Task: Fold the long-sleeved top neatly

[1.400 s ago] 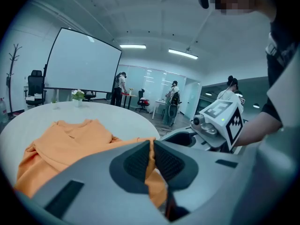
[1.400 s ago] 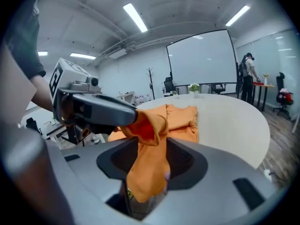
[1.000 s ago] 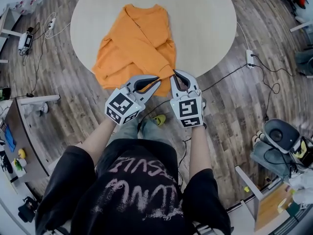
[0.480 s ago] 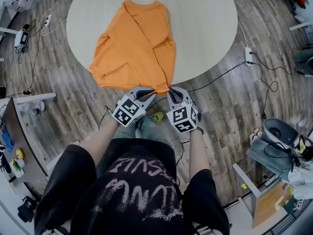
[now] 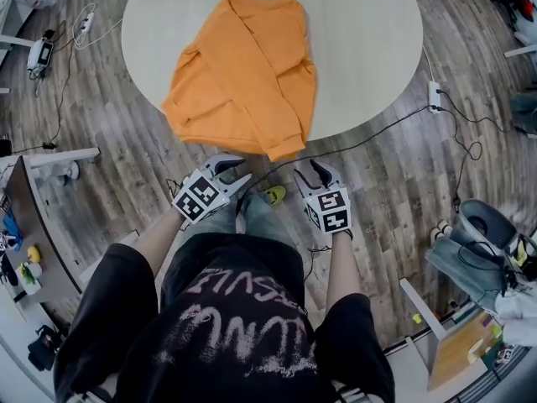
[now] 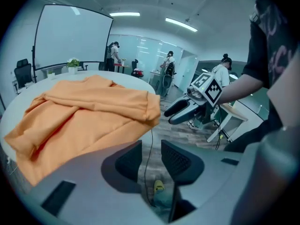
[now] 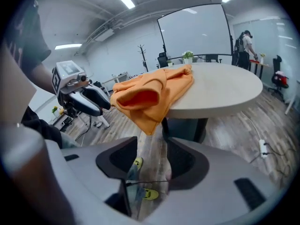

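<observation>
A wood-plank floor runs under a round pale table (image 5: 369,49), with office desks and a big whiteboard far behind in the gripper views. At the far left of the head view, a white power strip (image 5: 84,34) and its cables lie on the floor.

The orange top (image 5: 243,74) is spread on the left half of the table, with a sleeve folded slantwise across its front. Its lower part spills over the near edge and hangs toward the floor.

The left gripper (image 5: 233,173) hangs over the floor in front of the table, below the draped cloth and clear of it. Its jaws have just been opening and stand partly apart. Only floor, a cable and a yellow-green shoe (image 6: 159,187) show in the gap. In its own view the top (image 6: 84,116) lies up and to the left, well ahead of the jaw tips.

The right gripper (image 5: 312,173) is beside it, also over the floor. Its jaws have just been opening too and are spread wide with nothing in them. The top's hanging corner (image 7: 149,125) dangles just beyond the tips, not touching. Farther right, another power strip (image 5: 435,96) lies on the floor.
</observation>
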{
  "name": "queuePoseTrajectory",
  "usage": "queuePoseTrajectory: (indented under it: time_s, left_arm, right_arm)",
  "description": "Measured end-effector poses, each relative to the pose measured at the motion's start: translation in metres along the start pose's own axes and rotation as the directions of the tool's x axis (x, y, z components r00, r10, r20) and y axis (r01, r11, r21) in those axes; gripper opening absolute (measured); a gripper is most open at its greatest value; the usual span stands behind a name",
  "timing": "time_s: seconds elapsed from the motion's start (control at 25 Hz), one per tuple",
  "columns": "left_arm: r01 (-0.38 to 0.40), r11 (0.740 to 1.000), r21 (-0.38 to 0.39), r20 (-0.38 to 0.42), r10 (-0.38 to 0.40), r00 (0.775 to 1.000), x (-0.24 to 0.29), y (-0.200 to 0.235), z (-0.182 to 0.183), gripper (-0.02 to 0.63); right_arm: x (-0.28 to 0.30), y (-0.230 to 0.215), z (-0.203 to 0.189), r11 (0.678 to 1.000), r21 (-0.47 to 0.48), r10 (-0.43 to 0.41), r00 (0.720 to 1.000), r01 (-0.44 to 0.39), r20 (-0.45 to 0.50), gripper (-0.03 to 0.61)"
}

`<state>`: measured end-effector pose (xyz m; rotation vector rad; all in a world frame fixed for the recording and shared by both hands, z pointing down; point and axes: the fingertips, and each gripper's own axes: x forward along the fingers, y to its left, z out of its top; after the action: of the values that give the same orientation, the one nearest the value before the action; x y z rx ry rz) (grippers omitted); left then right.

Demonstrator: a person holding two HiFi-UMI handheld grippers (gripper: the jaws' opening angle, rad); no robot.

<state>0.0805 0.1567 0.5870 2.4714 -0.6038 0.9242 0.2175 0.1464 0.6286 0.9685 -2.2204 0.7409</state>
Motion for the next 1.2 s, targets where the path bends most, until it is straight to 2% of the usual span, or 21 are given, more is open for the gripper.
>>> queuePoseTrajectory:
  time_s: [0.12,0.24,0.32,0.44,0.6,0.68,0.8,0.92,1.12,1.2]
  left_arm:
    - [-0.089,0.991,-0.096,-0.036,0.086,0.996,-0.024,0.026,-0.039,0.140]
    - [-0.223,0.949,-0.220,-0.039,0.220,0.975,-0.052,0.070,-0.068,0.140]
    - [-0.303,0.918,-0.256,-0.061,0.297,0.953,-0.071,0.097,-0.086,0.154]
    - [-0.367,0.892,-0.263,-0.102,0.353,0.930,-0.087,0.130,-0.105,0.211]
    - [-0.388,0.883,-0.265,-0.123,0.368,0.922,-0.090,0.155,-0.115,0.261]
    - [-0.394,0.884,-0.251,-0.133,0.372,0.919,-0.086,0.163,-0.117,0.261]
    - [-0.410,0.871,-0.270,-0.123,0.391,0.912,-0.085,0.174,-0.117,0.261]
    - [-0.404,0.869,-0.285,-0.103,0.391,0.914,-0.085,0.178,-0.117,0.251]
    - [-0.380,0.877,-0.294,-0.055,0.382,0.923,-0.084,0.174,-0.115,0.085]
    - [-0.367,0.883,-0.293,-0.036,0.373,0.927,-0.087,0.170,-0.113,0.040]
  right_arm:
    - [0.008,0.004,-0.007,0.999,0.048,0.014,1.000,-0.013,-0.010,0.221]
    - [0.021,0.007,-0.004,0.998,0.060,0.018,1.000,-0.018,0.000,0.225]
    - [0.030,0.011,-0.004,0.998,0.067,0.019,1.000,-0.019,0.003,0.227]
    - [0.041,0.016,-0.002,0.996,0.083,0.022,1.000,-0.023,0.007,0.250]
    - [0.052,0.019,0.000,0.996,0.086,0.019,1.000,-0.019,0.002,0.261]
    - [0.055,0.018,0.002,0.996,0.086,0.002,1.000,-0.002,0.001,0.256]
    - [0.058,0.014,0.007,0.996,0.081,-0.036,0.999,0.035,0.007,0.249]
    - [0.062,0.012,0.011,0.996,0.060,-0.068,0.998,0.067,0.016,0.211]
    - [0.057,0.013,0.016,0.991,0.046,-0.129,0.991,0.127,0.038,0.032]
    - [0.051,0.016,0.015,0.993,0.025,-0.115,0.993,0.114,0.024,0.023]
